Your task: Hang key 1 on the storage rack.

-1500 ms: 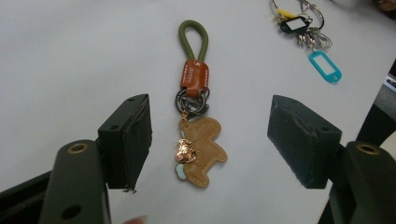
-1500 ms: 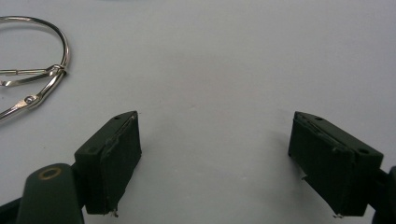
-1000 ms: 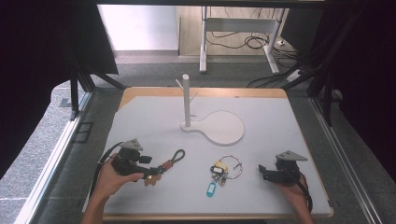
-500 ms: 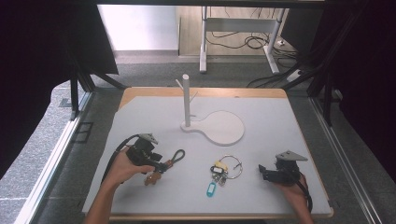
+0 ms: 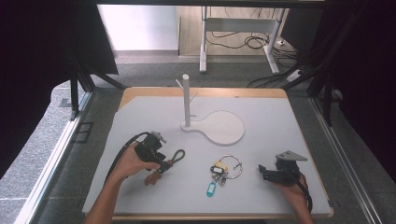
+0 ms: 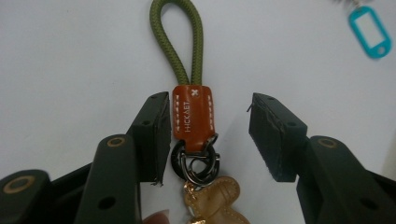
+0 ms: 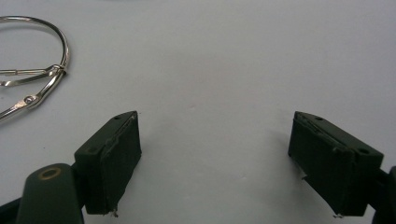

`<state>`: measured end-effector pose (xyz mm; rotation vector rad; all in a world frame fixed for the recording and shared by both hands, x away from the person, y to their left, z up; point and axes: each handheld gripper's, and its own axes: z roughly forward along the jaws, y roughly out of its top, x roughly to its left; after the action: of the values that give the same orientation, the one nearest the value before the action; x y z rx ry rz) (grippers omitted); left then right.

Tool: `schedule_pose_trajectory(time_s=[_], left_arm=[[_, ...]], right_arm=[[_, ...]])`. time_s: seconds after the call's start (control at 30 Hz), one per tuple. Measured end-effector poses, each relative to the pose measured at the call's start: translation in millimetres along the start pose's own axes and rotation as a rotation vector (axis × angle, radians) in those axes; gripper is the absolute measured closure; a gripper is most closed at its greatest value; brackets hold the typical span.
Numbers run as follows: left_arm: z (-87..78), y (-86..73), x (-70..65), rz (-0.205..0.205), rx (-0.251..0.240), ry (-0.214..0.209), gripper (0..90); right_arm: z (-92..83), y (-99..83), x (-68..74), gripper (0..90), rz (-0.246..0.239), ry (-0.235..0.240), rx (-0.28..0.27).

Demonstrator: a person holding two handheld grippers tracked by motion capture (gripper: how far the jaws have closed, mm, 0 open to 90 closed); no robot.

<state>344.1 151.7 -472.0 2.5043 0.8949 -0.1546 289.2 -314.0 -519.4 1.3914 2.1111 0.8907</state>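
Left gripper (image 6: 208, 135) had advanced onto the rope keychain (image 6: 192, 109).
Jaws stood apart, straddling its leather tab; right gripper (image 7: 215, 158) gaped empty; two keychains lay on the table (image 5: 289, 126).

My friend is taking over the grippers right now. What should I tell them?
Left gripper: open, jaws on either side of the brown leather tab of the green cord keychain, which lies flat on the table; one jaw sits right beside the tab, the other is apart from it.
Right gripper: open, nothing between its jaws, resting near the silver key ring.
White stand with pegs: nothing hangs on it.
Done: nothing gripped yet.
Left, probably: shut on the tab, lift, and likely hang the keychains on the stand.
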Motion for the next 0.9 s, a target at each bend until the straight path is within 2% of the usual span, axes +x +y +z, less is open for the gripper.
schedule_pose_trajectory(time_s=[0.13, 0.6, 0.63, 0.9], left_arm=[[5.3, 5.1, 0.0, 0.013, 0.039, 0.023, 51.1], [18.2, 15.6, -4.0, 0.037, 0.114, 0.077, 55.3], [18.6, 16.8, -3.5, 0.062, 0.142, 0.086, 55.5], [21.1, 19.3, -4.7, 0.073, 0.164, 0.106, 57.4]], right_arm=[[0.0, 0.0, 0.0, 16.8, -0.001, 0.000, 0.000], [0.0, 0.0, 0.0, 16.8, -0.002, -0.001, 0.000], [0.0, 0.0, 0.0, 16.8, -0.001, -0.001, 0.000], [0.1, 0.0, 0.0, 16.8, -0.002, -0.001, 0.000]])
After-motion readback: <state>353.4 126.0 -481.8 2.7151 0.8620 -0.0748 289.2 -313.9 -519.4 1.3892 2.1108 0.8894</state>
